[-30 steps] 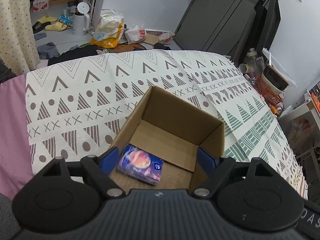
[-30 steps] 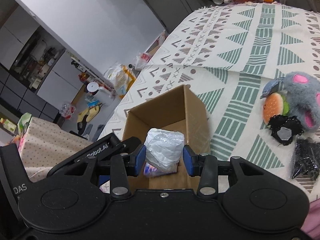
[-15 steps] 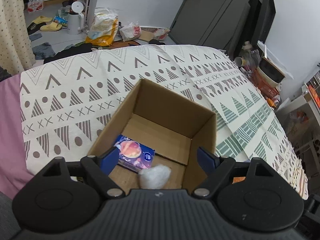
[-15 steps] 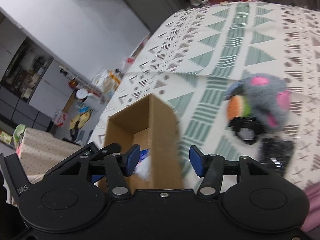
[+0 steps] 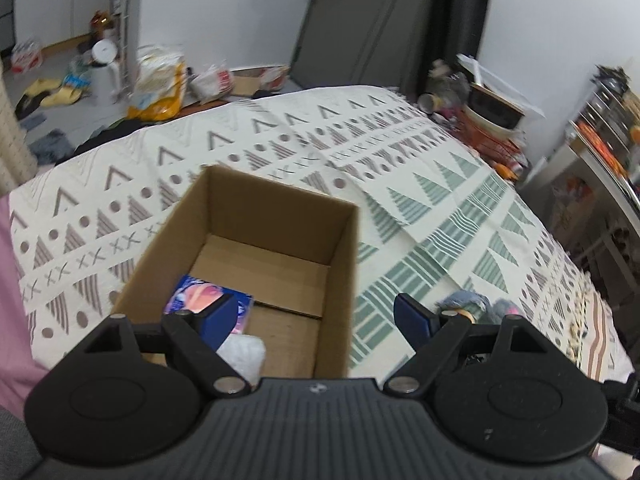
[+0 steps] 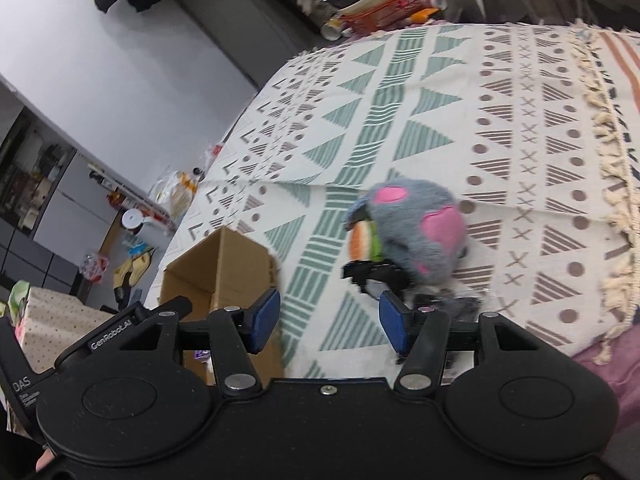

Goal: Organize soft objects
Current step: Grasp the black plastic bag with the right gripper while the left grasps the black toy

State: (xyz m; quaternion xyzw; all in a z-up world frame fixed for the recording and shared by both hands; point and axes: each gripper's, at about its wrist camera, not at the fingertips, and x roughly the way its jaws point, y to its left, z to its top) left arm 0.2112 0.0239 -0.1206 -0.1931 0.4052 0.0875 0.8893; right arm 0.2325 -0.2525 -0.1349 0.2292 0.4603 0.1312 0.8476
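box [image 5: 256, 248]: plain cardboard, open top
plush [image 6: 416, 228]: fuzzy grey, pink patches, just past right gripper [image 6: 328, 316]
both grippers: wide open, holding nothing; left gripper [image 5: 316, 312]

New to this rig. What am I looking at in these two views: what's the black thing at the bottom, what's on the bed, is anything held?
The black shape low in each picture is a handheld two-finger gripper; a person carries one in each hand, and a fisheye camera on each looks forward past its blue pads.

Left wrist view: the left gripper is open and empty, above a cardboard box on a patterned blanket. Inside the box lie a blue printed packet and a white plastic-wrapped bundle.

Right wrist view: the right gripper is also open and empty, pointed toward a grey plush toy with pink patches, lying outside the box beside some small black items too blurred to identify.
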